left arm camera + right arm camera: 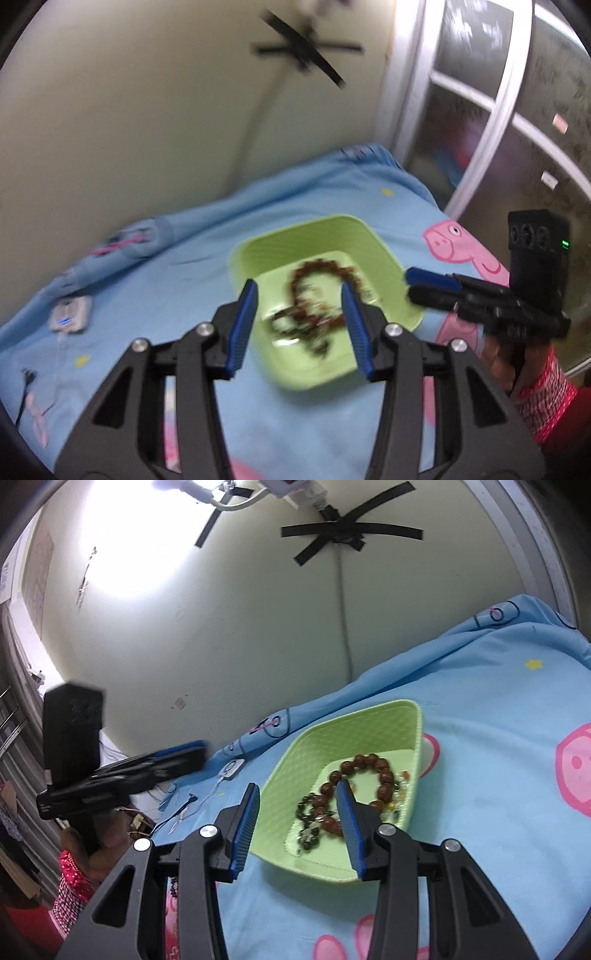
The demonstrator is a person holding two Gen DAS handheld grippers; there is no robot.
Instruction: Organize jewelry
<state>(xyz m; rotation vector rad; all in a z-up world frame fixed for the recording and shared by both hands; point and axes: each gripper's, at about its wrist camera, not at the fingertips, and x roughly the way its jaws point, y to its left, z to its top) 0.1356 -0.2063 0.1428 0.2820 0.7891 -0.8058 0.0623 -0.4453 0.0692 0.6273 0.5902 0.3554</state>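
Both tools are poised above the green tray (295, 760), which lies on the blue cartoon bedsheet (480, 709) with the jewelry already inside it.

**Tool state.** The left gripper (301, 325) has its jaws spread wide and holds nothing. The right gripper (297, 819) is likewise wide and empty. Neither touches the tray or its contents.

**Location of the work.** Seen along the right gripper, the brown bead bracelet (365, 775) lies just ahead of and partly behind the right-hand fingertip. The dark green bead strand (308, 823) lies between the two fingers, and a few small amber and clear pieces (400, 786) sit beyond that fingertip against the tray wall. From the left gripper, the same pile lies between the fingers, blurred by motion.

**Recommended procedure.**
1. Judged from the layout, the step in hand is selecting one piece.
2. Lower one gripper only; keep the other clear of the tray.
3. Straddle a single run of beads where the strands do not overlap.
4. Close gently; round beads are likely to roll out of the pads.
5. Lift slowly, since the tangled strands may drag each other or shift the light tray.
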